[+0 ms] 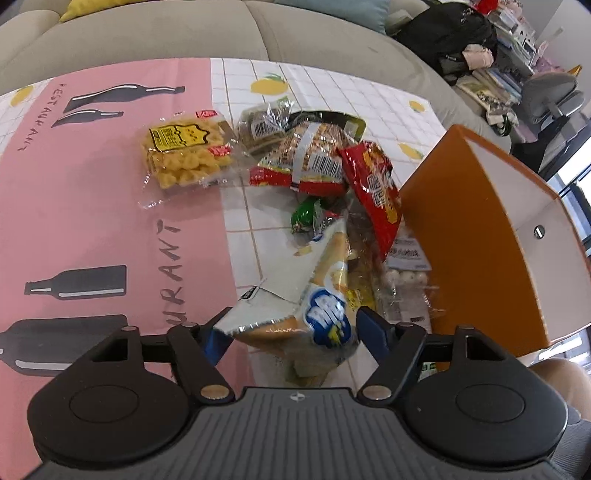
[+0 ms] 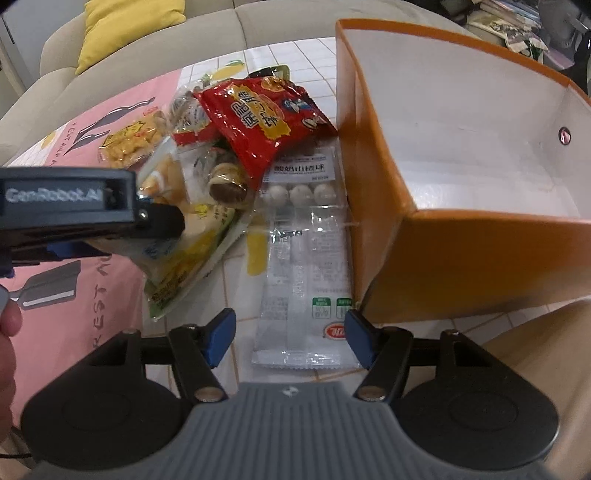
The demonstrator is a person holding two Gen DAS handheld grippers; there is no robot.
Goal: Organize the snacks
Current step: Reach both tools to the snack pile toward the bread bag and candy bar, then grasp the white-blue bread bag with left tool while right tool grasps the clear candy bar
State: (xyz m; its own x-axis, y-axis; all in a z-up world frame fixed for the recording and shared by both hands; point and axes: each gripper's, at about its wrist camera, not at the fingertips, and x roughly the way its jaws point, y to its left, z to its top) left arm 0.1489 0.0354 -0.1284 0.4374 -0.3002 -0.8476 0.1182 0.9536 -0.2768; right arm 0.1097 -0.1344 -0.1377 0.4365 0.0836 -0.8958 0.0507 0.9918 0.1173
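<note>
Both my tongs are released: left gripper (image 1: 291,332) around the yellow bag (image 1: 325,295), right gripper (image 2: 290,334) over the clear packet (image 2: 306,280), beside the orange box (image 2: 461,251).

A heap of snack packets lies on the tablecloth (image 1: 92,206), with a box (image 2: 436,236) standing open-topped just to its right and a sofa (image 1: 147,33) behind the table. At the heap's left edge, a little apart, lies the fried-twist packet (image 1: 184,155). Behind the middle sits a biscuit packet (image 1: 262,129), and beside it the peanut packet (image 1: 314,158). The crisp packet (image 2: 258,118) rests on top of the heap, leaning toward the box. The yoghurt-ball packet (image 2: 306,258) lies flat alongside the box wall, nearest the right gripper (image 2: 290,338). The bread packet (image 1: 325,295) lies at the heap's near side, between the left gripper's (image 1: 295,332) fingers.
</note>
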